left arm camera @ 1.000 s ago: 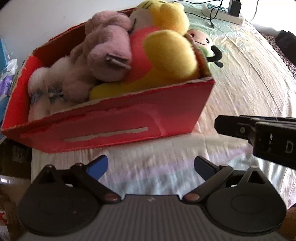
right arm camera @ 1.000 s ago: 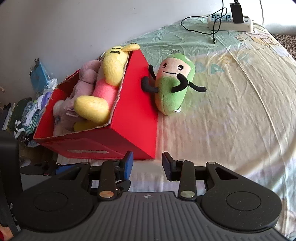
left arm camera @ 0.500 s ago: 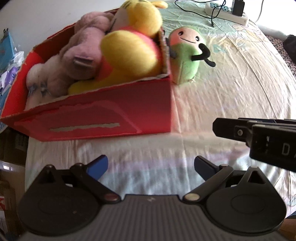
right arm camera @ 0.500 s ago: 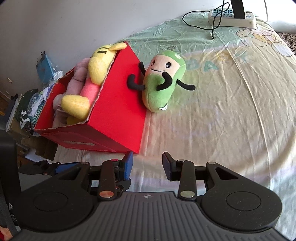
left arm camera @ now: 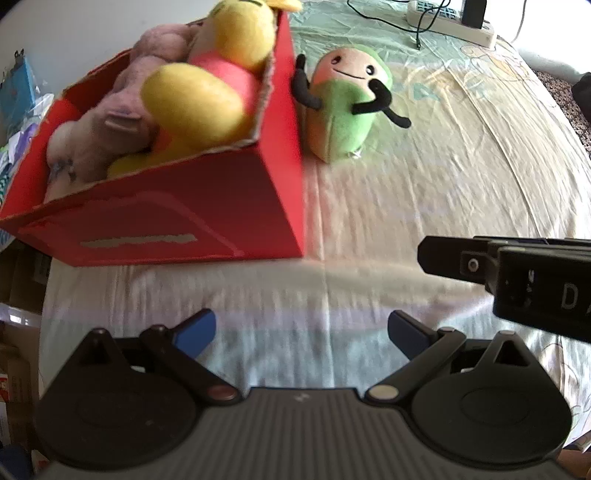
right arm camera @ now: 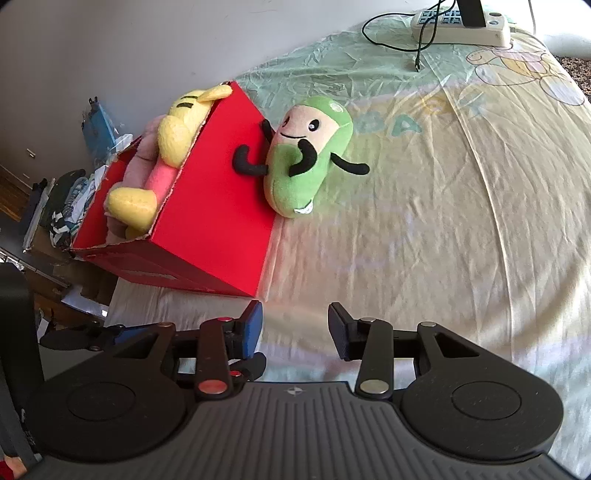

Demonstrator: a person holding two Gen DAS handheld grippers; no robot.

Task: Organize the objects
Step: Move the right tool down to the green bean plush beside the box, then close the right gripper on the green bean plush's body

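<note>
Both grippers, left (left arm camera: 301,328) and right (right arm camera: 295,325), gape empty, near us.
We'd pinch green plush (right arm camera: 306,162) mid-body, lifting it clear over red box (right arm camera: 218,192).

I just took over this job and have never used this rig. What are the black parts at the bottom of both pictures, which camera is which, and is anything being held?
Each picture comes from a camera on a hand-held gripper, looking forward along its two fingers. The black parts are the grippers themselves. The left gripper is wide open and holds nothing; the right gripper is open too, also empty, and shows from the side in the left view. Both hover above a bed sheet. On it stands a red box holding a yellow plush and a pink plush. A green plush leans against the box's outer wall. A power strip lies far back.
</note>
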